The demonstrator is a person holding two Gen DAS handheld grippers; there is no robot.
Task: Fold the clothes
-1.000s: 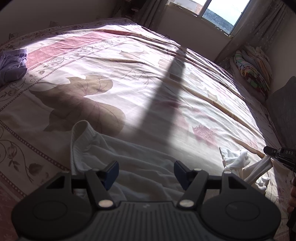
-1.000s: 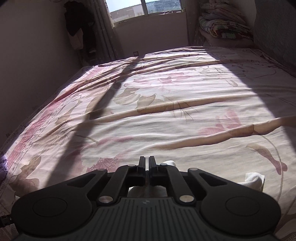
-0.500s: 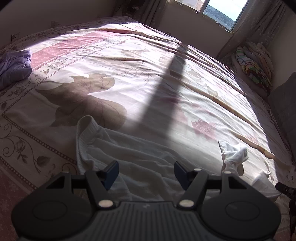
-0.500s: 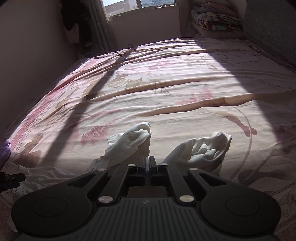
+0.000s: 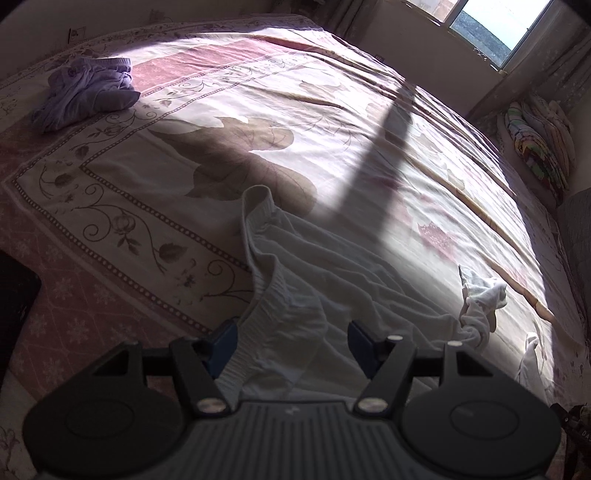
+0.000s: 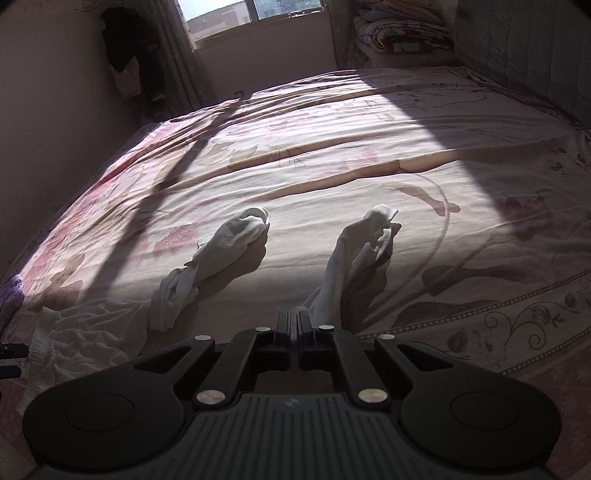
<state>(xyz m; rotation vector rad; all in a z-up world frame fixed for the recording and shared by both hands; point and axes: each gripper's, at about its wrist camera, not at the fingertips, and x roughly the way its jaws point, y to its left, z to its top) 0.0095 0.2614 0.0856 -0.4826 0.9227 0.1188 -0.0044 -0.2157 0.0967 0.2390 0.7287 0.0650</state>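
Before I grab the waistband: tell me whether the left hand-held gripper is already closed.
No. The left hand-held gripper is wide open, its fingers either side of the white pants waistband.

Clothes on the bed, near its front edge

The trousers (image 5: 314, 280) lie on the bed (image 5: 369, 147) by its front edge, waistband under my left gripper (image 5: 291, 341), one leg end (image 6: 369, 236) running ahead from my right gripper (image 6: 295, 321). A bundled garment (image 5: 85, 92) sits at the far left corner; folded quilts (image 6: 399, 33) are stacked beyond the far right corner.
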